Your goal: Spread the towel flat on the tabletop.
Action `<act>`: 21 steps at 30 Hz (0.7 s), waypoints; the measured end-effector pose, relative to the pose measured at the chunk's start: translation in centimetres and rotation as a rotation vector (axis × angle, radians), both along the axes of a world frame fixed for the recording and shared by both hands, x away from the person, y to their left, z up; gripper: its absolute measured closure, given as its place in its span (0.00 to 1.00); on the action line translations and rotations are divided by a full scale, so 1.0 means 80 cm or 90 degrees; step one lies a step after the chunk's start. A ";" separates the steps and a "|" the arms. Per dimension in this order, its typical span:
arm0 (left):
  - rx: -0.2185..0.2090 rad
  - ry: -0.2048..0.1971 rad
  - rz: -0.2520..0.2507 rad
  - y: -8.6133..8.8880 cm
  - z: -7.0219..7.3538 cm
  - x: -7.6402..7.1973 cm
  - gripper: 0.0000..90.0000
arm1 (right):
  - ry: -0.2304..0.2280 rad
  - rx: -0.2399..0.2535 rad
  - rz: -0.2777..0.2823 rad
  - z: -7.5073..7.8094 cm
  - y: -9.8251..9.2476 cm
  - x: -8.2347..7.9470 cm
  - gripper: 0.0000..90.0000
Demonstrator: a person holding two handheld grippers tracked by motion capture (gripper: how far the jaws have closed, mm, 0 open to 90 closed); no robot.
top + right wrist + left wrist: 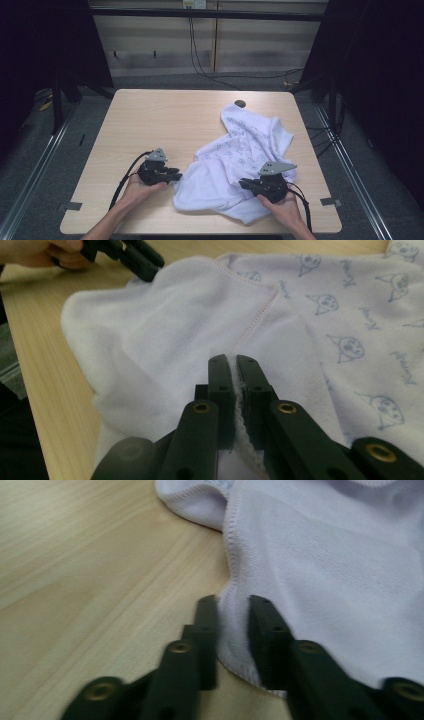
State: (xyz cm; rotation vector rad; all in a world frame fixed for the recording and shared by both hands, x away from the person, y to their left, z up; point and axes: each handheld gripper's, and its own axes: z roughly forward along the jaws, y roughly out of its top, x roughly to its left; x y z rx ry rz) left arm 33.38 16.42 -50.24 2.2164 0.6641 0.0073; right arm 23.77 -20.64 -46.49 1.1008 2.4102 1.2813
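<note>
- A white garment [240,160] with a pale blue print lies crumpled on the right half of the wooden table [150,120]; part of it shows its plain inner side.
- The left gripper [176,176] is at the near left edge of the garment, held in the person's left hand [142,186]. In the left gripper view its two jaws stand a little apart, and the stitched hem of the garment [320,580] passes between them. The jaws are narrow but not pressed together, so I cannot tell if they really grip the cloth.
- The right gripper [244,183] is over the near right part of the garment, held in the right hand [280,202]. In the right gripper view its jaws are almost together and they pinch a thin fold of the garment [200,330] between them.
- In that view the left gripper [150,265] touches the far edge of the cloth.
- A small dark round hole [240,103] is in the table near its far edge, just beside the garment.
</note>
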 end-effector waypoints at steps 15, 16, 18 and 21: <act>-0.149 -0.017 0.048 0.039 0.048 0.004 0.96 | -0.062 0.087 -0.120 0.047 -0.082 0.017 0.96; -0.155 -0.032 0.055 0.040 0.056 0.007 0.96 | -0.063 0.090 -0.124 0.050 -0.084 0.019 0.96; -0.181 -0.039 0.063 0.044 0.069 0.012 0.96 | -0.072 0.100 -0.129 0.060 -0.088 0.028 0.96; -0.209 -0.068 0.072 0.049 0.096 0.020 0.96 | -0.093 0.109 -0.136 0.087 -0.091 0.044 0.96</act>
